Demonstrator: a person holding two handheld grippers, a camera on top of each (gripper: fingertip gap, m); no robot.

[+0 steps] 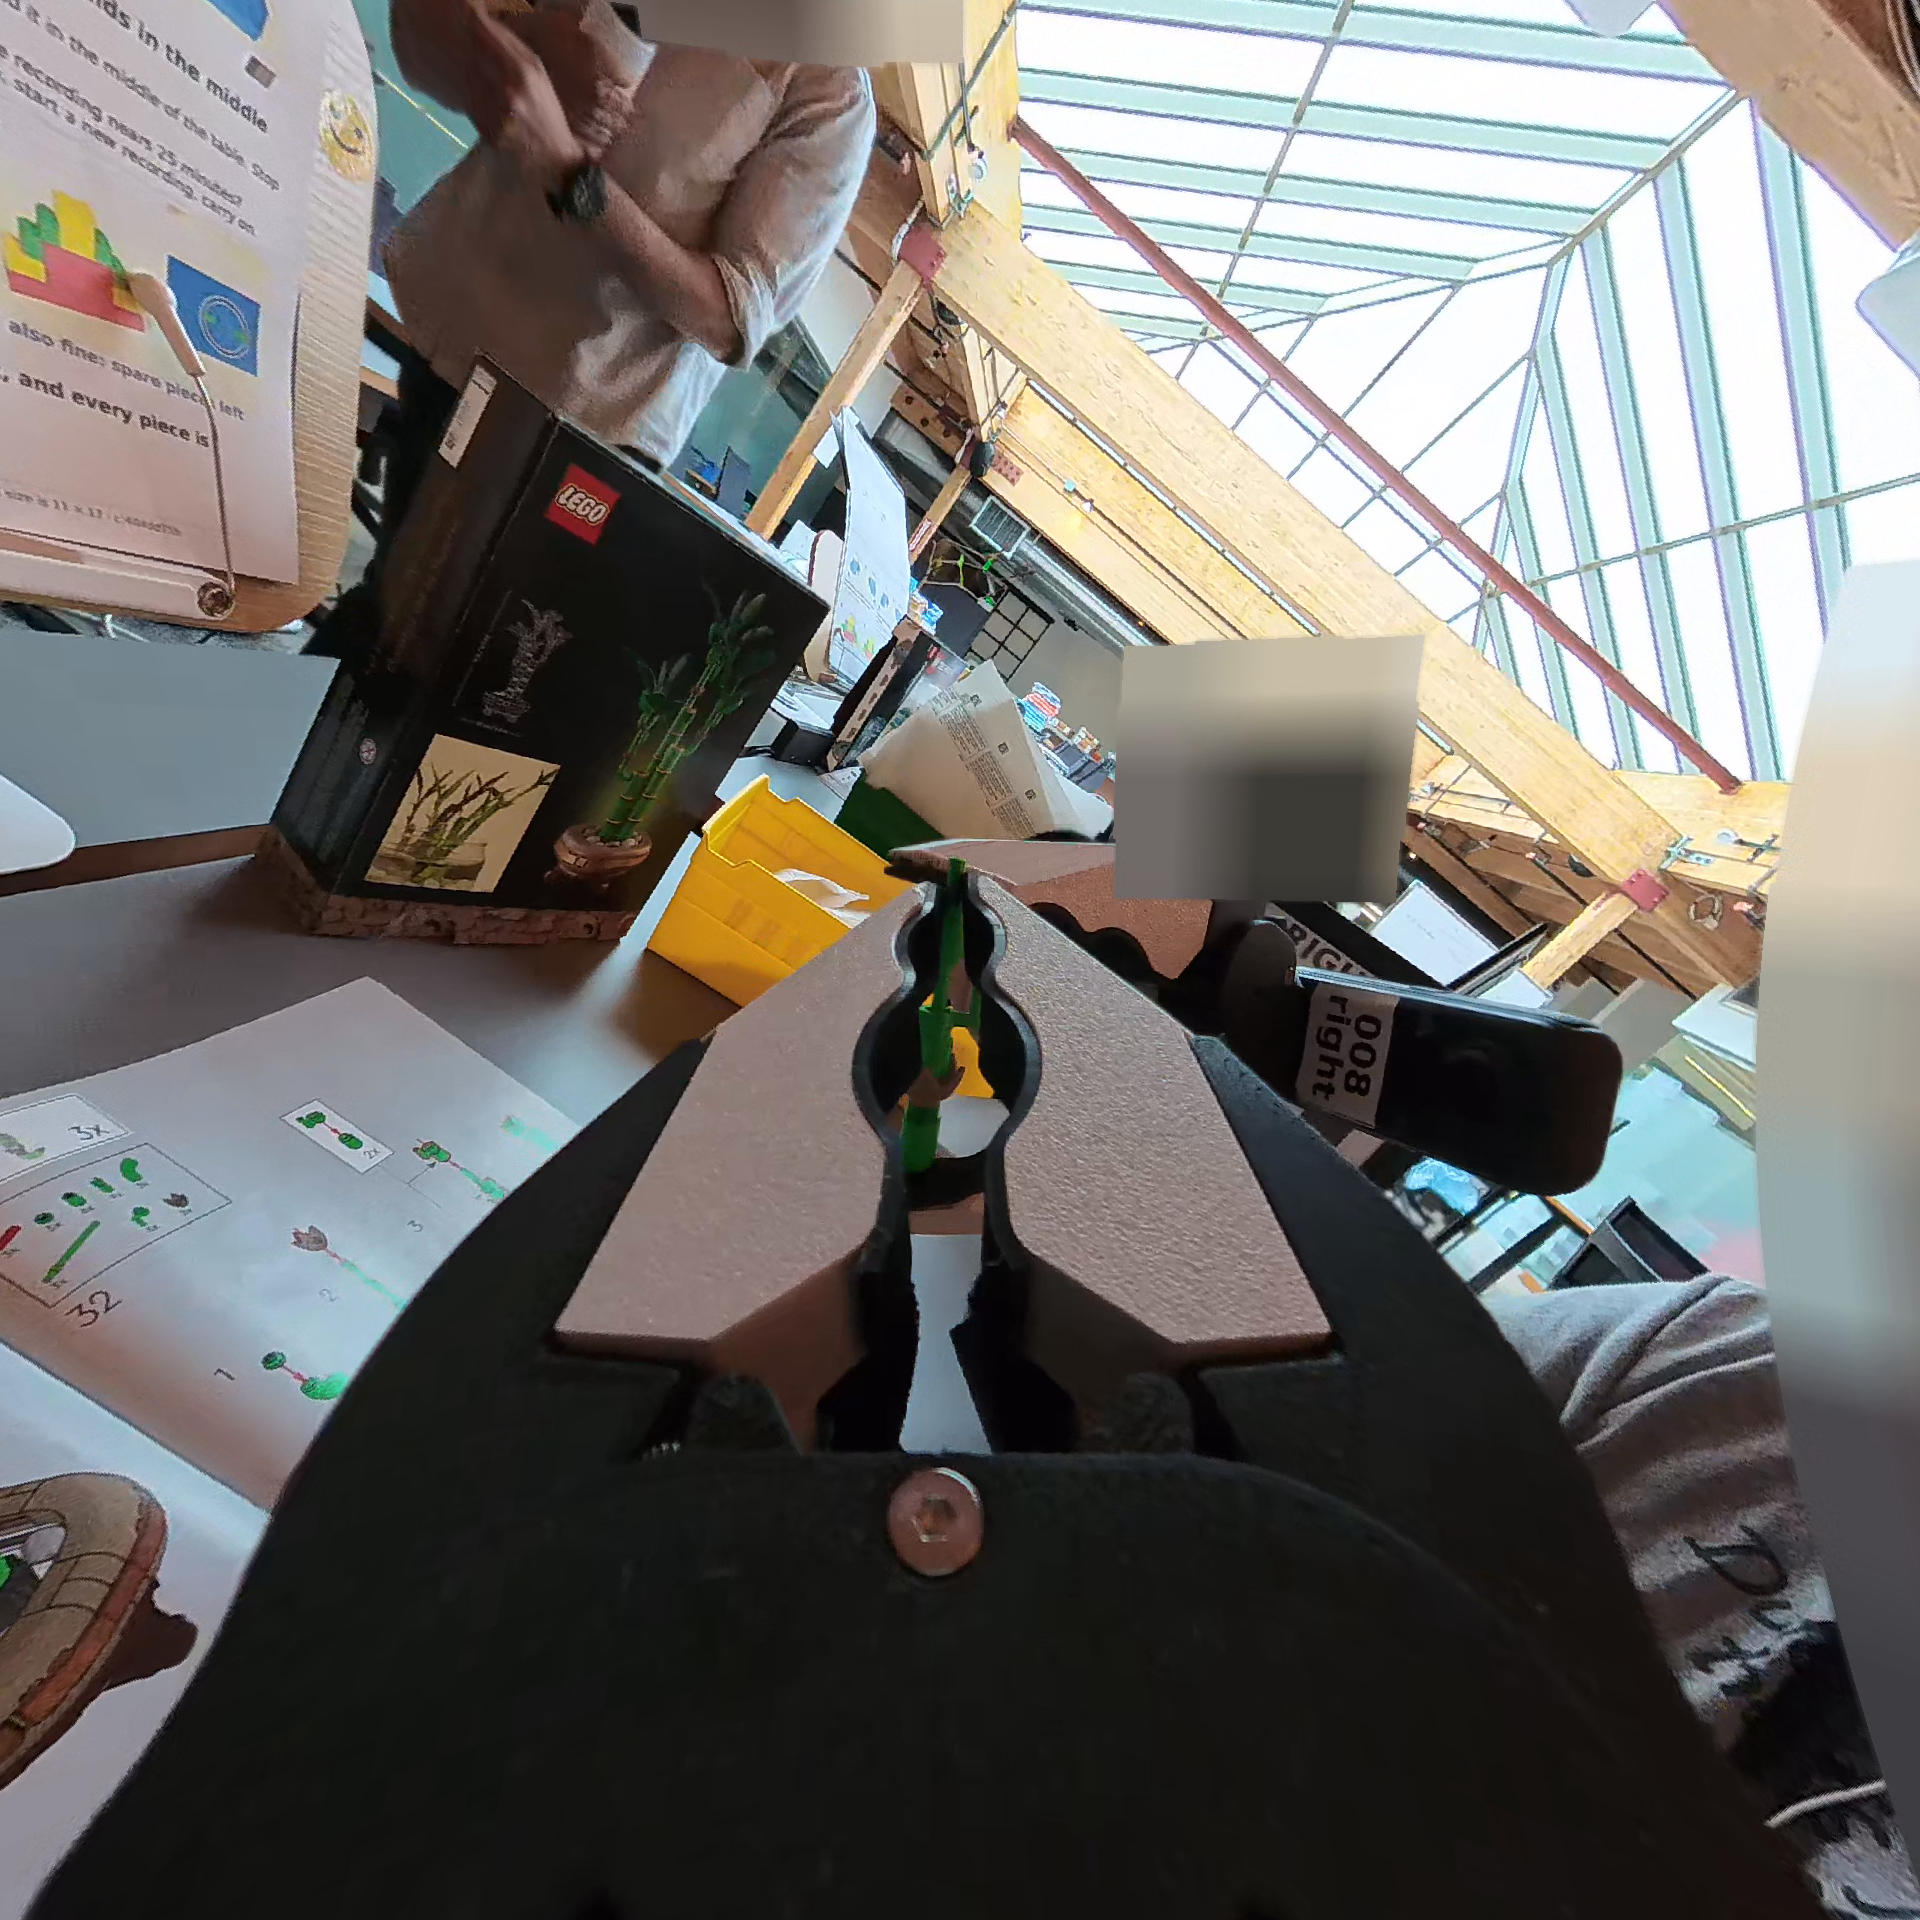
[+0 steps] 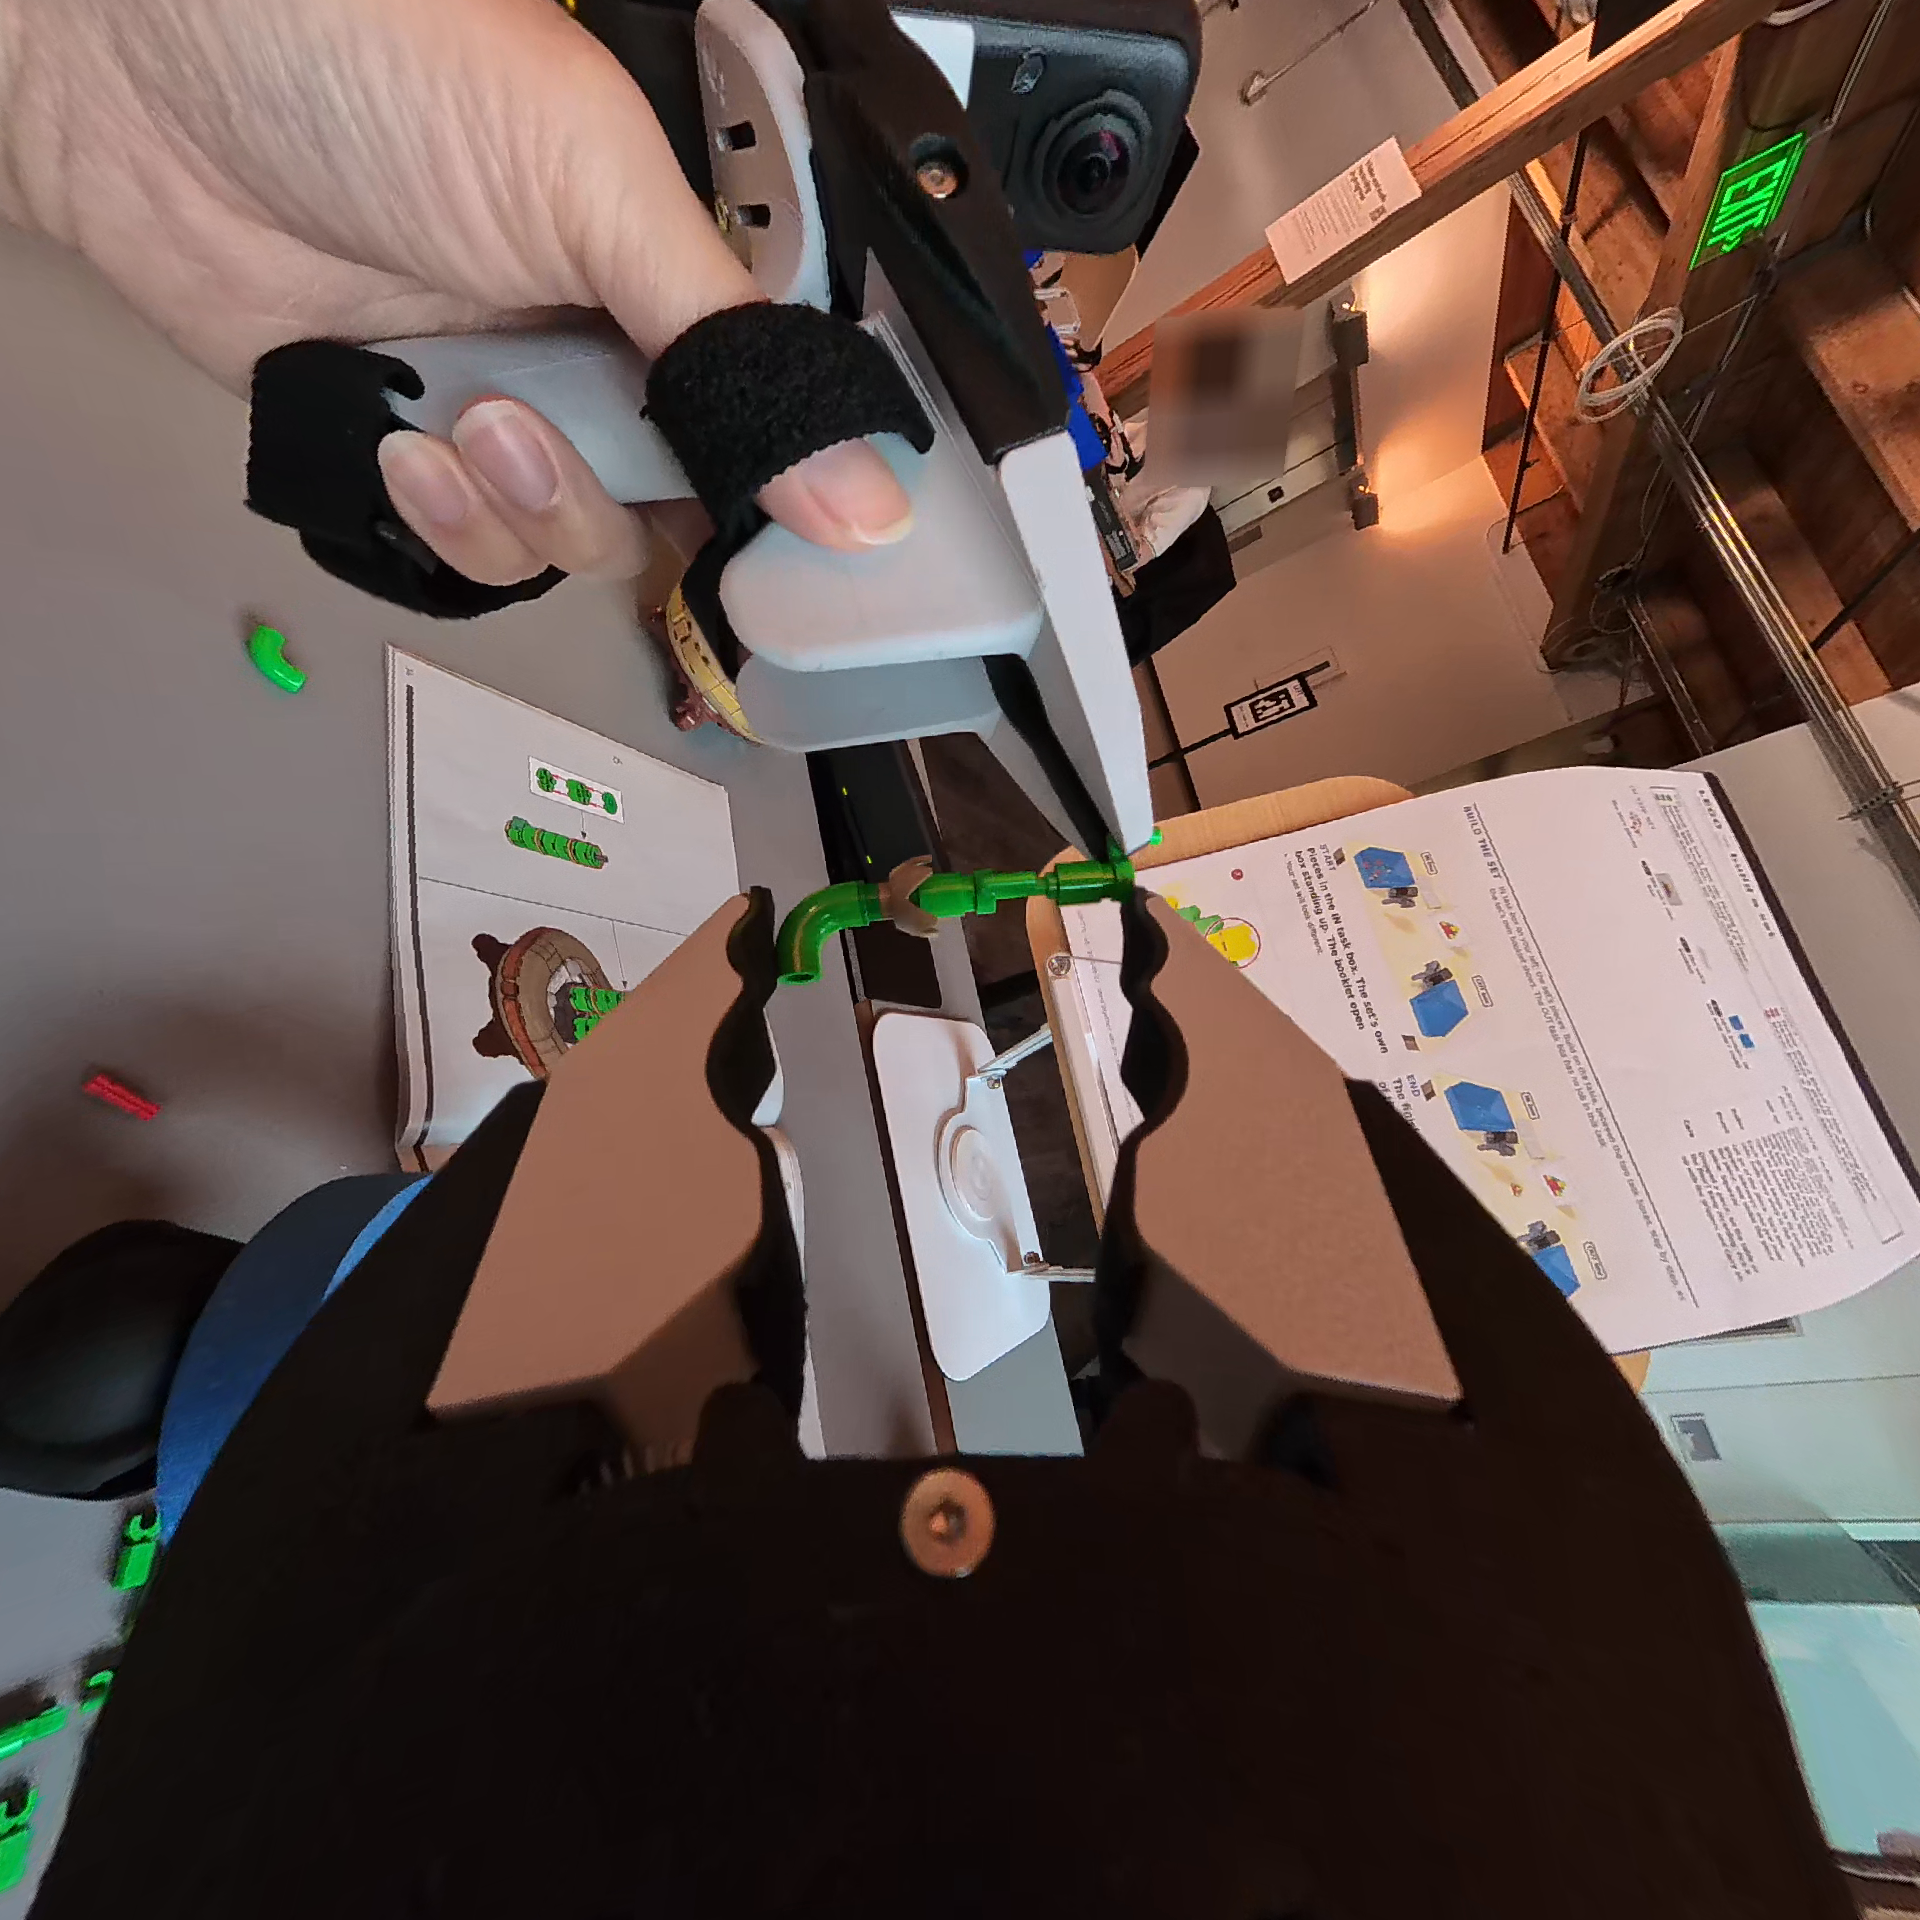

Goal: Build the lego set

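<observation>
My left gripper (image 1: 951, 896) is shut on one end of a thin green stem (image 1: 940, 1013), which I see end-on between its fingers. In the right wrist view the left gripper (image 2: 1117, 844) comes down from above and pinches the stem (image 2: 987, 891) at its right end. The stem lies level in the air, with a small brown piece (image 2: 914, 896) on it and a green elbow (image 2: 816, 935) at its free left end. My right gripper (image 2: 940, 914) is open, its fingers on either side of the stem and not touching it.
An open instruction booklet (image 2: 540, 883) lies on the grey table (image 2: 156, 883), with a loose green elbow (image 2: 275, 660), a red piece (image 2: 122, 1096) and green pieces (image 2: 135, 1553) around it. A set box (image 1: 540, 665), a yellow bin (image 1: 758, 894) and a standing person (image 1: 644, 239) are beyond.
</observation>
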